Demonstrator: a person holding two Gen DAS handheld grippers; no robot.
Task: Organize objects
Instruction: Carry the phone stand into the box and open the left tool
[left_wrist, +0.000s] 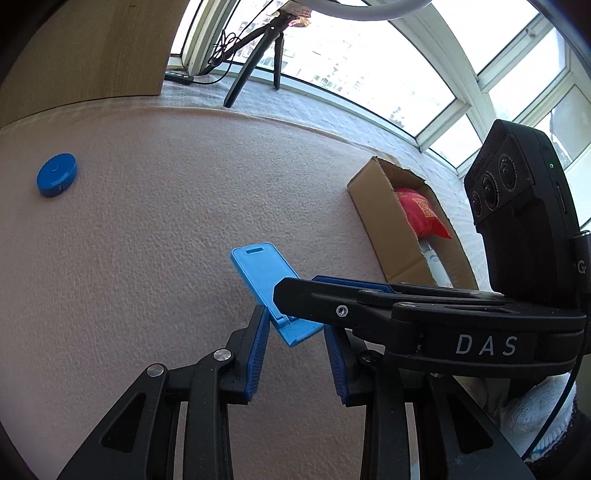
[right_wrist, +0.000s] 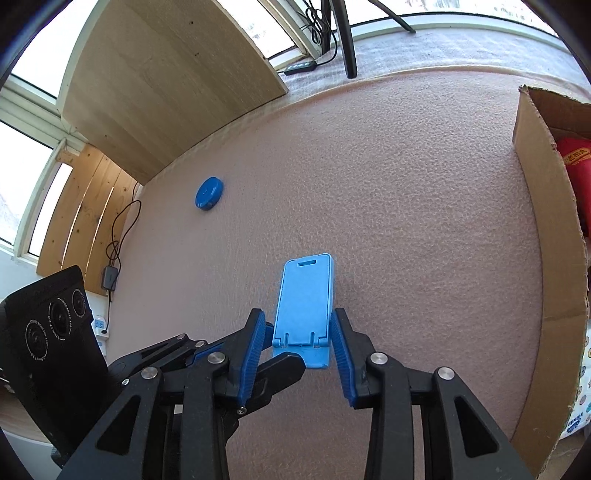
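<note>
A light blue folding phone stand (right_wrist: 306, 295) sits opened on the pink mat, back panel tilted up. My right gripper (right_wrist: 299, 338) is shut on it, a pad pressed to each side of its lower end. My left gripper (left_wrist: 295, 341) comes in from the left and holds the stand (left_wrist: 264, 271) by its base, one pad at the hinge and the other at the front corner. The right gripper's finger (left_wrist: 295, 295) crosses over the stand in the left wrist view. A round blue tape measure (left_wrist: 56, 174) (right_wrist: 209, 193) lies alone far to the left.
An open cardboard box (left_wrist: 380, 218) (right_wrist: 546, 229) at the right holds a red packet (left_wrist: 421, 212) and a white tube. A wooden panel (right_wrist: 166, 85) stands at the back left. Tripod legs (left_wrist: 240, 79) and cables rest on the window sill behind the mat (right_wrist: 406, 184).
</note>
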